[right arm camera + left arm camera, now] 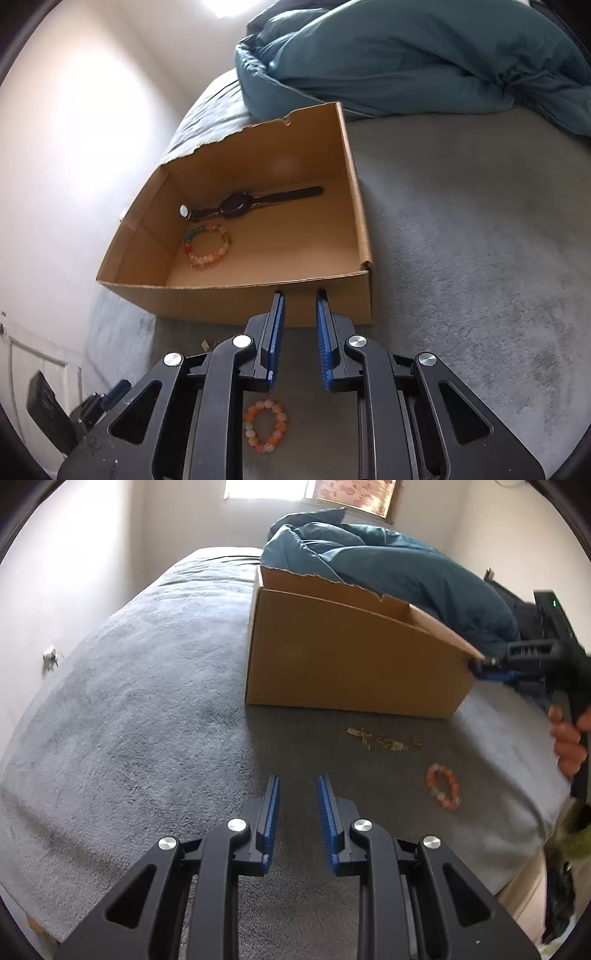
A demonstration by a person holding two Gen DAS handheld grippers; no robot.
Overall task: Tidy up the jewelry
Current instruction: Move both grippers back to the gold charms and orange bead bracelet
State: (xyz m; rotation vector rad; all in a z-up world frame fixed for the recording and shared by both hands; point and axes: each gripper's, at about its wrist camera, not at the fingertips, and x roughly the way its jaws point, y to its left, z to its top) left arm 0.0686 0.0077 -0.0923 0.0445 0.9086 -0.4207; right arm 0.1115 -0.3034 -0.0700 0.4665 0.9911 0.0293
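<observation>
A bed covered by a grey plush blanket (147,686) carries an open cardboard box (343,657), a teal duvet (388,565), gold earrings (384,740) and an orange beaded bracelet (443,786).

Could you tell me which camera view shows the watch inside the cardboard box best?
The right wrist view: it looks down into the cardboard box, showing the watch lying on the floor. In the left wrist view, the box's wall hides it entirely.

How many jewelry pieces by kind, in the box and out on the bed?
Beaded bracelets: 2, one in the cardboard box at, one on the grey bedcover at
Watches: 1, the black watch in the box
Small gold pieces: 1 loose cluster on the bedcover; too small to count singly
Total: 4, counting the cluster as one
</observation>
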